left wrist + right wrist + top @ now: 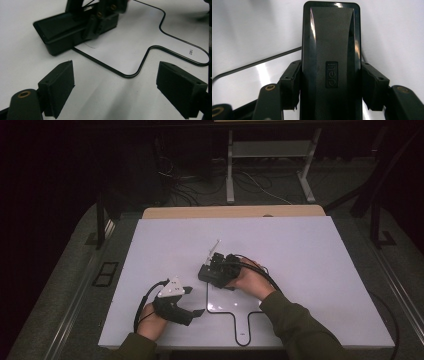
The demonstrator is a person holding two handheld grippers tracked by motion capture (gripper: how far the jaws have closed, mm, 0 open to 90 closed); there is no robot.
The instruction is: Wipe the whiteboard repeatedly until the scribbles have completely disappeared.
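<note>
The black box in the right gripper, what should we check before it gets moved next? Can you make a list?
1. Right gripper closed on the black box: ok, a jaw presses each long side.
2. Box centred between the jaws: ok, in the right gripper view.
3. Box lifted off the white board: cannot tell; in the left gripper view it seems to rest there.
4. Left gripper out of the way: ok, open, holding nothing, apart from the box.
5. Black outline on the board visible: ok, the box overlaps its corner.
</note>
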